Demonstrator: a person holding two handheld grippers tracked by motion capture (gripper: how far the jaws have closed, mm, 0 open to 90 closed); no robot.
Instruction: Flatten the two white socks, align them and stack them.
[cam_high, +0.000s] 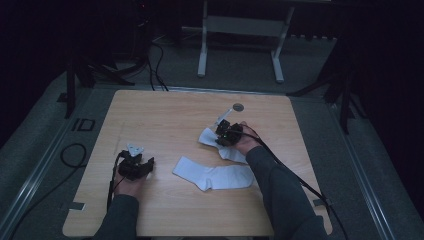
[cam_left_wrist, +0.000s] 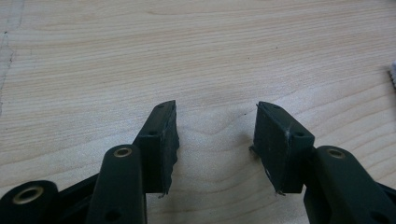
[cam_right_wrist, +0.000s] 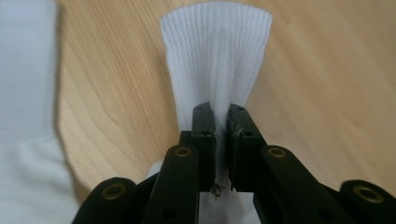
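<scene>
The right gripper is seen nearly closed, its jaws pinched on the ribbed cuff of a white sock that lies on the far right part of the wooden table. A second white sock is laid flat nearer the person. The left gripper is held half open over bare wood, with nothing gripped. No writing can be read.

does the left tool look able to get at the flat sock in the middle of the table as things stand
Probably yes. The left tool stands open and empty on bare table, and the flat sock lies just beside it with nothing between. The right tool is shut on the other sock, farther off.
</scene>
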